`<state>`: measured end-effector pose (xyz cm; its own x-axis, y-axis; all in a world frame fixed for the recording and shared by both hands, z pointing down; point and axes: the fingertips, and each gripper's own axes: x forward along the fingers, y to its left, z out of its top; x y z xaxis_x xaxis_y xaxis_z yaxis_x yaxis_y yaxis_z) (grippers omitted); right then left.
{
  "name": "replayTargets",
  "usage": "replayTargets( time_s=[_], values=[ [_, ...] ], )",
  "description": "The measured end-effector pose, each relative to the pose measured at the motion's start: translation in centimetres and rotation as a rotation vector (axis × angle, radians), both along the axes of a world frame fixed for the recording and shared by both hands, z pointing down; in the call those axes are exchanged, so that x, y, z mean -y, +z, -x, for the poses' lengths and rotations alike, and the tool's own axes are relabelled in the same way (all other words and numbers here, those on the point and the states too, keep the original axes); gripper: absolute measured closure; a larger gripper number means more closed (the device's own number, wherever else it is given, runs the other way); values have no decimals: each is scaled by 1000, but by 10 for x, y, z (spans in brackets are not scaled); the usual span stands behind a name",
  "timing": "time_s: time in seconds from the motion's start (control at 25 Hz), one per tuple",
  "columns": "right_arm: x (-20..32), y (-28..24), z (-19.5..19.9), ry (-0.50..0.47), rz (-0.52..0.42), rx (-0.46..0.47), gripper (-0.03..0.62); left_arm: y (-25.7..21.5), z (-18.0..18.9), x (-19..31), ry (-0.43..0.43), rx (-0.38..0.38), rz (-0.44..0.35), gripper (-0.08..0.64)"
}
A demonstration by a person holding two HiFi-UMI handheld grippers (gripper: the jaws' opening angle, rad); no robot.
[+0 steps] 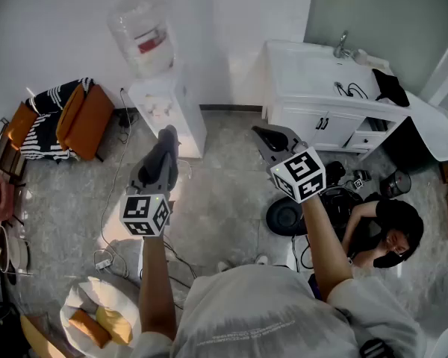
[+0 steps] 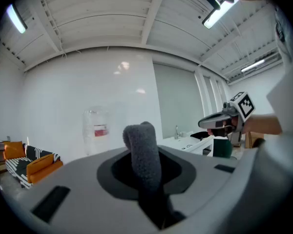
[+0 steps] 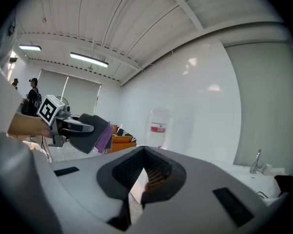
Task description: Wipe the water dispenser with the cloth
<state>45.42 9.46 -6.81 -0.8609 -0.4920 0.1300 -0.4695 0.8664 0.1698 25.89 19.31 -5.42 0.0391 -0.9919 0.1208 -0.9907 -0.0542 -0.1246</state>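
**Left gripper** [image 1: 166,136]: jaws pinch the cloth [image 2: 143,152]. A folded grey roll of it stands up past the tips, and the right gripper view shows a purple face on it.

**Right gripper** [image 3: 142,154]: jaws pressed together at the tips, with nothing between them. It is held level beside the left one.

**Dispenser** [image 1: 169,114]: stands against the wall ahead with the bottle [image 1: 142,30] on top. It is well apart from both grippers, so wiping has not begun.

**Likely faults from here:**
- Cloth slip. Only a narrow fold appears to be clamped, and drag against the dispenser panel could pull it free.
- Hard contact. If the roll sits off-centre, a bare jaw could scrape the casing.
- Bottle disturbance. A high or forceful stroke could rock the bottle.
- Trip hazard. Cables [image 1: 104,259] lie on the floor just beside the path of approach.
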Motion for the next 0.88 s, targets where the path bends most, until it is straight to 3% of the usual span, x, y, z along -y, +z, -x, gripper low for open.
replayTargets(
  time_s=[0.2,0.48,0.64,0.88],
  values=[
    [9,7,-10,-12,8,-4,584,8,-13,7,-8,-2,16,488],
    [26,34,-27,-62,93,22,584,33,-32,11,-57,-34,53,488],
    [38,48,-20,-80,149,34,584,52,-27,14,-90,-64,98,488],
    [67,58,10,-99,164,20,584,62,0,49,-100,-112,82,488]
  ],
)
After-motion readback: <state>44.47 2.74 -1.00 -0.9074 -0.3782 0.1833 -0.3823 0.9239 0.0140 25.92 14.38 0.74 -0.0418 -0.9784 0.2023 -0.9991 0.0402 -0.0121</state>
